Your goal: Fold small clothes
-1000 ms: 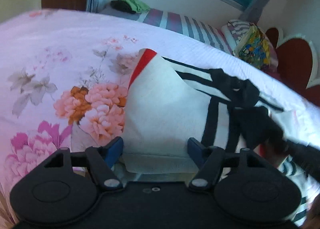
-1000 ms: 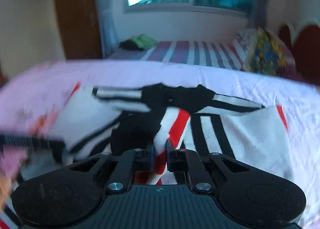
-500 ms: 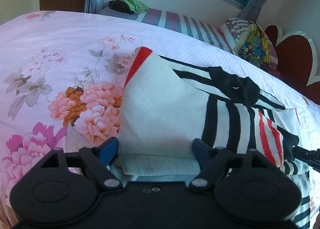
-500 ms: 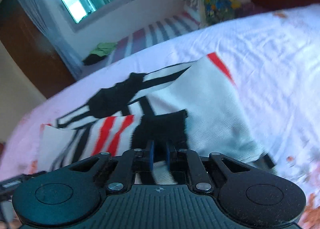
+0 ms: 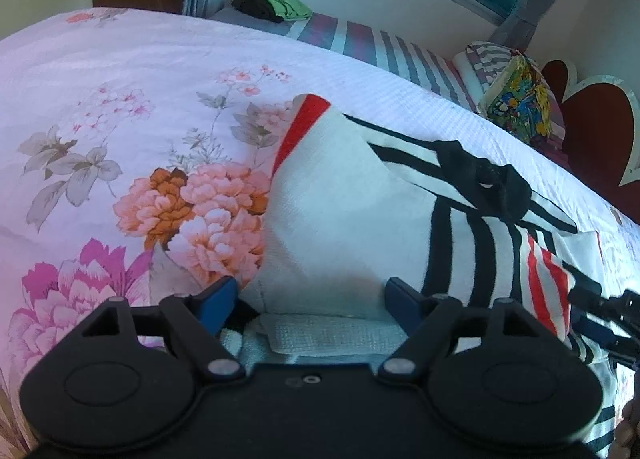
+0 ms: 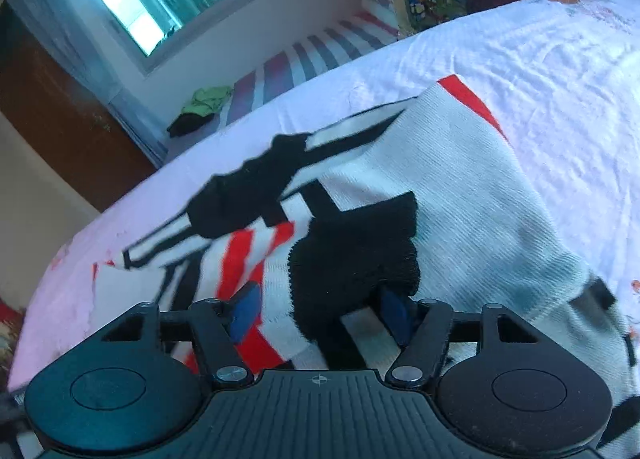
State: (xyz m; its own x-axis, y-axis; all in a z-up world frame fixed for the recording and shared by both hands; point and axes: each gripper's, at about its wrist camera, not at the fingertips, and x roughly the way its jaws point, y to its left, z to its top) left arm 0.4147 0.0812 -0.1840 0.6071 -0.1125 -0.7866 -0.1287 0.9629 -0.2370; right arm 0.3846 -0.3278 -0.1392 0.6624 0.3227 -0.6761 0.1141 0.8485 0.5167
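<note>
since a second ago the right hand-held gripper (image 6: 318, 313) has swung the sleeve across and its jaws are opening, cloth lying loose between them. the left hand-held gripper (image 5: 310, 299), spread wide, pins the sweater (image 5: 340, 219) on the bed (image 5: 120, 91).

Bare floral bedsheet (image 5: 120, 107) left of the striped garment (image 5: 340, 219)

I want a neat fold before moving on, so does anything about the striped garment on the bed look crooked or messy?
Yes. The striped garment lies bunched, not flat: its black cuff sits folded across the middle between the opening jaws of the right gripper, and a black band runs diagonally across it. Nothing looks torn or spilled.
</note>
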